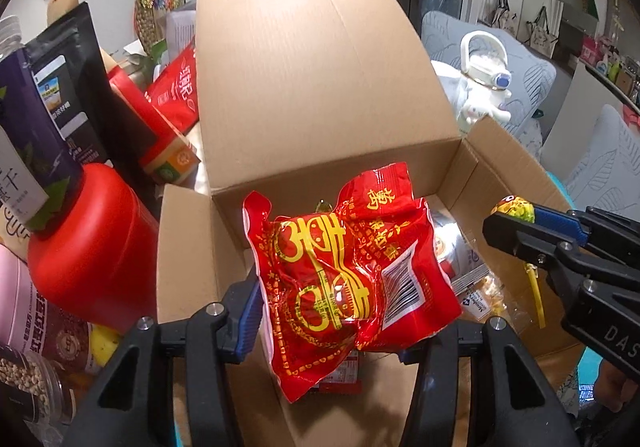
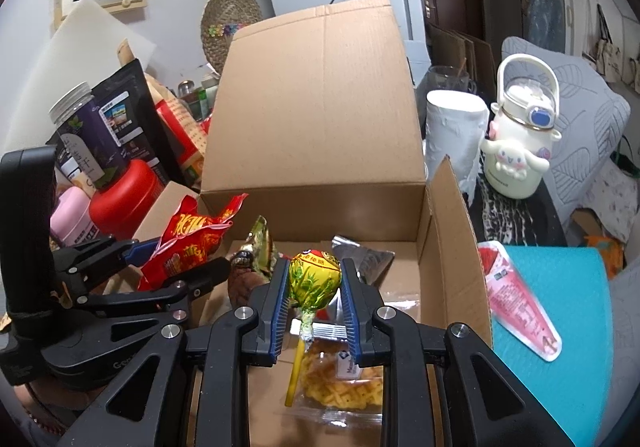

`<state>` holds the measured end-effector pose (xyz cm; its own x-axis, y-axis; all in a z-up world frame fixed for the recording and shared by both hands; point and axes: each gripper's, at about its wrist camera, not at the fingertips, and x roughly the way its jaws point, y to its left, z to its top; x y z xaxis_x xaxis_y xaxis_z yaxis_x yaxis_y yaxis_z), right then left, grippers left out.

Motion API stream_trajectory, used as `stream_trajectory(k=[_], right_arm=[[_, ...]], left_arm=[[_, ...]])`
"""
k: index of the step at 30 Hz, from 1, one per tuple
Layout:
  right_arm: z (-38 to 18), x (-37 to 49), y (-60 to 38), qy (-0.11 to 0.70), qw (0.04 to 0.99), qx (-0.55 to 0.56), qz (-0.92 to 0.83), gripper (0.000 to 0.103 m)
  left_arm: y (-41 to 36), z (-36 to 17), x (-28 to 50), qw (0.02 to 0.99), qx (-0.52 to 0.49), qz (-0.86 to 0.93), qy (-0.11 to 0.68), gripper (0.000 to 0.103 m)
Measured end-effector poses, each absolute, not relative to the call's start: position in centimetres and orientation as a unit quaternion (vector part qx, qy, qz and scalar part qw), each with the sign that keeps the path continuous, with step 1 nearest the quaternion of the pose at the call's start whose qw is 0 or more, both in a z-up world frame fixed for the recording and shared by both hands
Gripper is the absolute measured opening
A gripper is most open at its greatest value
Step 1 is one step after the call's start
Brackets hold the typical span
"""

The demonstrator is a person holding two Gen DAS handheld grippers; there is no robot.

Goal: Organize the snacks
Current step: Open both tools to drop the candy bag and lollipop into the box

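My left gripper (image 1: pixel 332 311) is shut on a red snack bag with yellow characters (image 1: pixel 348 279) and holds it over the open cardboard box (image 1: pixel 320 87). It also shows in the right wrist view (image 2: pixel 192 247), with the left gripper (image 2: pixel 180 267) at the box's left side. My right gripper (image 2: pixel 314 287) is shut on a yellow-wrapped lollipop (image 2: pixel 314 273), its yellow stick hanging down, above the box. In the left wrist view the right gripper (image 1: pixel 504 223) holds the lollipop (image 1: pixel 514 209) over the box's right side. Inside the box lie a clear bag of yellow crisps (image 2: pixel 340 387), a silver packet (image 2: pixel 360 255) and a green-wrapped snack (image 2: pixel 260 243).
Left of the box stand a red canister (image 1: pixel 92 247), a purple jar (image 1: pixel 32 135), a black pouch (image 1: pixel 76 87) and red packets (image 1: pixel 176 87). Right of it are a white cartoon bottle (image 2: pixel 520 143), a paper roll (image 2: pixel 452 127) and a pink packet (image 2: pixel 520 299) on a teal surface (image 2: pixel 580 327).
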<state>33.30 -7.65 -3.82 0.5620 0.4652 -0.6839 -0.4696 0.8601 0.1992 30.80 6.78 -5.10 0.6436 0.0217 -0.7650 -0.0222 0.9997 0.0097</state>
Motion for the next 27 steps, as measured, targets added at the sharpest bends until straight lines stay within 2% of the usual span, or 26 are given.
stream_trajectory(k=[3, 14, 18, 21, 27], right_arm=[[-4.0, 33.4, -7.8, 0.393, 0.88, -0.003, 0.266, 0.038], [-3.9, 33.1, -8.3, 0.397, 0.884, -0.01, 0.248, 0.039], [-3.5, 32.9, -8.6, 0.394, 0.886, -0.006, 0.245, 0.039], [-2.7, 32.4, -8.9, 0.383, 0.89, -0.008, 0.247, 0.046], [-0.6, 31.2, -9.4, 0.357, 0.901, 0.001, 0.248, 0.046]], left_arm=[[6.5, -5.4, 31.1, 0.902, 0.001, 0.01, 0.433, 0.053], [5.9, -5.7, 31.2, 0.89, 0.012, 0.018, 0.456, 0.055], [5.7, -4.6, 30.4, 0.901, 0.027, 0.033, 0.432, 0.064], [5.8, -3.7, 29.7, 0.91, 0.028, 0.038, 0.413, 0.077], [6.6, -1.8, 28.8, 0.918, 0.012, 0.037, 0.395, 0.077]])
